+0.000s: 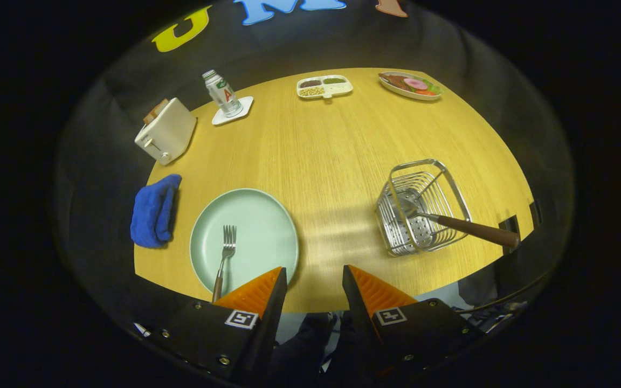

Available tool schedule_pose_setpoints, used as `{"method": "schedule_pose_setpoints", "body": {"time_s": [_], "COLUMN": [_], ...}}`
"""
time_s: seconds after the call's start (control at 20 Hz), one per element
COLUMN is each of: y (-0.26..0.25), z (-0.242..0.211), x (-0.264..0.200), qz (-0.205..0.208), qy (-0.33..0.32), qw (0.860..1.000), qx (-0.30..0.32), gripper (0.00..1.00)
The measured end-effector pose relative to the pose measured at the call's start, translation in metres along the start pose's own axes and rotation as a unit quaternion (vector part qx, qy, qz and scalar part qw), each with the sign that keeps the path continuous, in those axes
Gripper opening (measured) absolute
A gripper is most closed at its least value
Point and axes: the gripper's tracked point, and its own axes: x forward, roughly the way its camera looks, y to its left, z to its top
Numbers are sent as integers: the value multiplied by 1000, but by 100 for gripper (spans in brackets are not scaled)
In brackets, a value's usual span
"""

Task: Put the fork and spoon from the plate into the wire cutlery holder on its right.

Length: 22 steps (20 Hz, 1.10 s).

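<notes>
Gripper released, nothing btwn fingers — fork lies on plate just ahead-left, handle toward the left finger; spoon already in holder ahead-right.

We hold our gripper high and tilted downward, its two fingers reaching forward toward twelve o'clock. The jaws stand apart with a clear gap between the tips, and nothing sits between them. The finger at seven o'clock and the one at five o'clock lean slightly in toward each other, each carrying a square marker at its base.
</notes>
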Motion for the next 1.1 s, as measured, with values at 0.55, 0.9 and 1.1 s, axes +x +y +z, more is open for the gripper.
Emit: {"method": "schedule_pose_setpoints", "body": {"time_s": [0.55,0.9,1.1], "y": [78,108,116], "z": [-26,-42,-53], "x": [27,49,60], "qz": [62,81,86], "qy": [59,101,128], "qw": [995,991,988], "qx": [-47,-32,-12], "gripper": [64,64,64]}}
